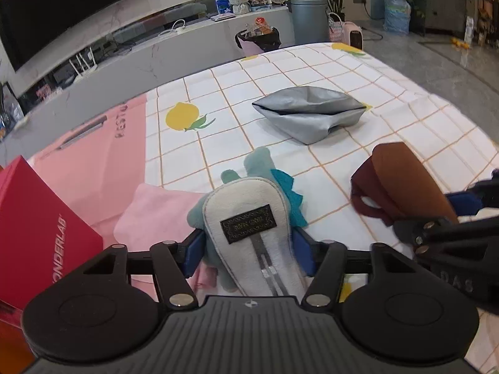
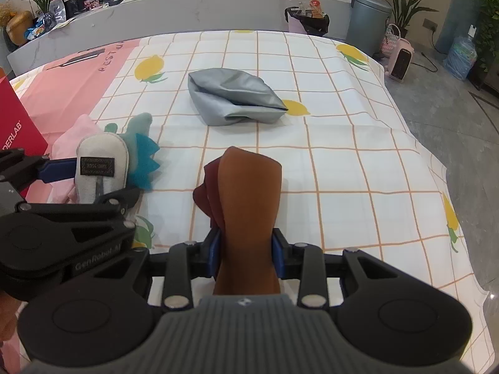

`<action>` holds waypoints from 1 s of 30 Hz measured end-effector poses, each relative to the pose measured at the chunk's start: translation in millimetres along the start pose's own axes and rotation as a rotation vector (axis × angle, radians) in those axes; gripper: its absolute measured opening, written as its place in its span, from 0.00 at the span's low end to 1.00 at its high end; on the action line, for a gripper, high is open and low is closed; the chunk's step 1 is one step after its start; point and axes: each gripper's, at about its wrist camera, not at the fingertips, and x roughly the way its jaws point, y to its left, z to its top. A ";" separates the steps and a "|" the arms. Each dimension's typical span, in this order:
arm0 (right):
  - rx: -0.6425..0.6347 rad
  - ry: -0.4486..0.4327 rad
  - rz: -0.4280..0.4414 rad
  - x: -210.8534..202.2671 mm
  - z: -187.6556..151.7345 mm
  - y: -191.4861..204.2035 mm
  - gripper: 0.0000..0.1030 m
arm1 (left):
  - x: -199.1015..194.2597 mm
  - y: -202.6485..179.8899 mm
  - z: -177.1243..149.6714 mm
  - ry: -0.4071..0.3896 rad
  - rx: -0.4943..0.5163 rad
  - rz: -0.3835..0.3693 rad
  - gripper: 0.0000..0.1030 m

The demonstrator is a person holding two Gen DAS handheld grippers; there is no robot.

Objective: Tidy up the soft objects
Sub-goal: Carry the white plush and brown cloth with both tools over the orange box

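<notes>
The left tongs [image 1: 248, 243] hold a teal plush dinosaur with a white felt belly and a black sewn label [image 1: 246, 218]; their blue pads [image 1: 195, 249] sit against its flanks, one on each side, and the toy's head and blue spikes reach forward over the tabletop [image 1: 405, 118], which wears a white checked cloth printed with yellow lemons; the right wrist view shows the same toy [image 2: 103, 165] lifted at the left, just above a pale pink folded cloth [image 2: 78, 131]. The right tongs [image 2: 248, 249] stand fairly narrow, clamped on a brown and maroon fabric piece [image 2: 246, 193] that rises in a soft fold from between the pads. Farther back a grey silky fabric pouch [image 2: 234, 96] lies slumped and open-mouthed on the cloth, well apart from both tongs; a red box [image 1: 37, 227] stands at the left edge.

All three soft things look light and yielding; the plush should squash under the pads and spring back, so the thick body is the safer hold, not a spike or a limb, which could slip free or stretch. The brown fabric will likely droop and swing; gripping a bunched fold, as here, seems soundest. The grey pouch looks slippery and limp; its seamed rim probably offers the firmest purchase.
</notes>
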 end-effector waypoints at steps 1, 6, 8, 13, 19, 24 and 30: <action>0.000 0.000 0.001 0.0 0.0 -0.2 0.33 | -0.6 0.5 -0.2 0.000 -0.009 0.001 0.59; -0.002 0.011 0.017 -0.8 1.8 0.4 0.24 | -5.6 -1.0 -2.8 -0.009 0.014 0.004 0.53; -0.003 0.016 0.029 -1.2 1.9 1.6 0.19 | -8.1 0.9 -3.9 -0.007 0.002 0.000 0.53; -0.021 0.024 0.084 -7.0 -2.1 5.8 0.16 | -24.4 8.1 -12.3 -0.023 -0.001 -0.018 0.53; 0.013 -0.014 0.081 -22.9 -5.9 6.9 0.15 | -47.9 22.8 -19.7 -0.037 0.010 -0.038 0.53; 0.031 -0.109 0.070 -47.4 1.6 15.2 0.15 | -74.9 38.9 -9.7 -0.077 0.007 -0.030 0.53; 0.007 -0.220 0.021 -86.6 26.2 43.7 0.15 | -116.0 79.0 2.3 -0.154 -0.044 -0.021 0.53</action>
